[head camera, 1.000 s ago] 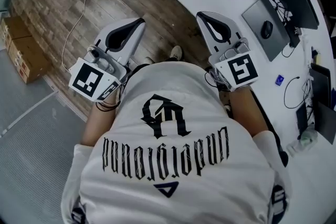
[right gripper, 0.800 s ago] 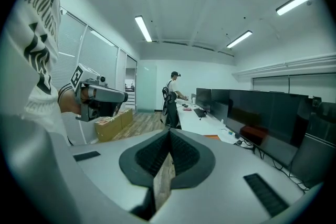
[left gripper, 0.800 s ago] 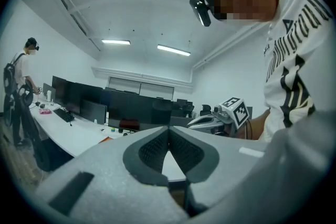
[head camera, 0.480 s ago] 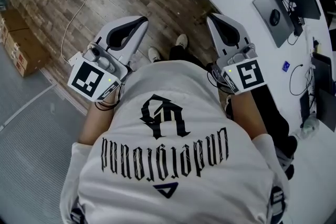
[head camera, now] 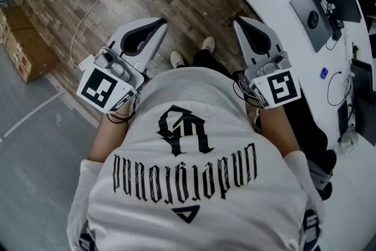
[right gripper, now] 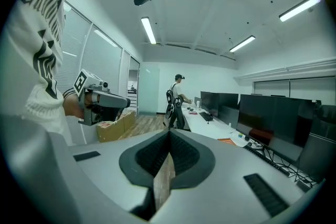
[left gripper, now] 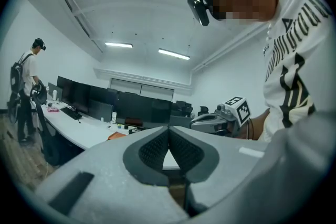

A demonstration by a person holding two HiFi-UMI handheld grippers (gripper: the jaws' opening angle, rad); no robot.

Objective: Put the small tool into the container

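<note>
Small tool and container: neither can be made out in any view. The 2 white-and-grey handheld tools, left gripper and right gripper, sit side by side over wood-plank floor, jaws closed together, nothing between them.

The person wears a white T-shirt printed with a black gothic emblem above a line of black lettering, with black markings on the sleeves and pale shoes. The left gripper and right gripper have light grey shells with dark ribbed pads. Each carries a white cube with black square markers and looped black cables
</note>
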